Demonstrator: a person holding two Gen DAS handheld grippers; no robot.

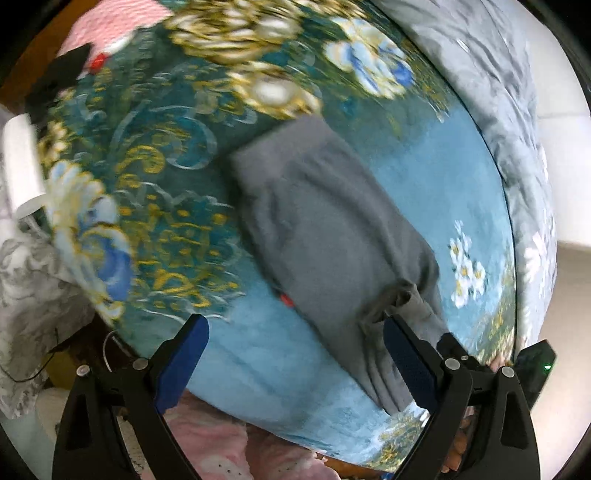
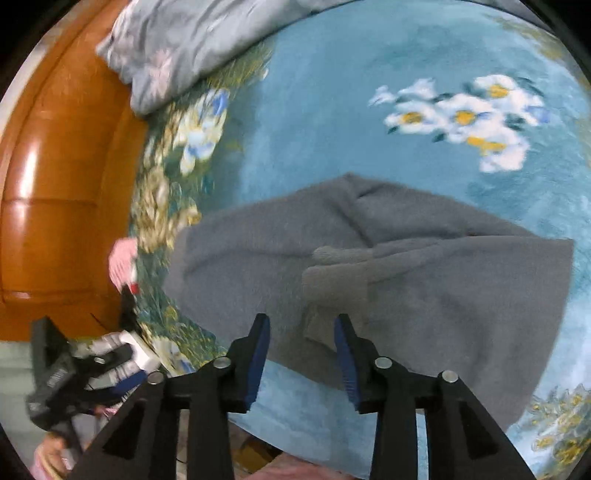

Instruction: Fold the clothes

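Note:
A grey garment (image 1: 325, 221) lies folded into a thick strip on the blue flowered bedspread (image 1: 147, 155). A small red tag (image 1: 286, 300) peeks out at its left edge. My left gripper (image 1: 295, 328) hangs wide open over the garment's near end. Its right fingertip (image 1: 397, 332) is against a bunched fold, and nothing is pinched. In the right wrist view the same garment (image 2: 424, 288) spreads across the bedspread (image 2: 332, 110). My right gripper (image 2: 301, 326) is partly open just above its near edge. A lighter grey flap (image 2: 332, 291) reaches between the pads, which do not press on it.
A crumpled grey-blue quilt (image 1: 498, 103) (image 2: 184, 44) borders the bed. A polished wooden bed frame (image 2: 55, 184) stands left in the right wrist view. Pink cloth (image 1: 122, 26) lies at the far corner, more pink fabric (image 1: 221, 443) below the bed edge, and pale patterned cloth (image 1: 29, 277) at left.

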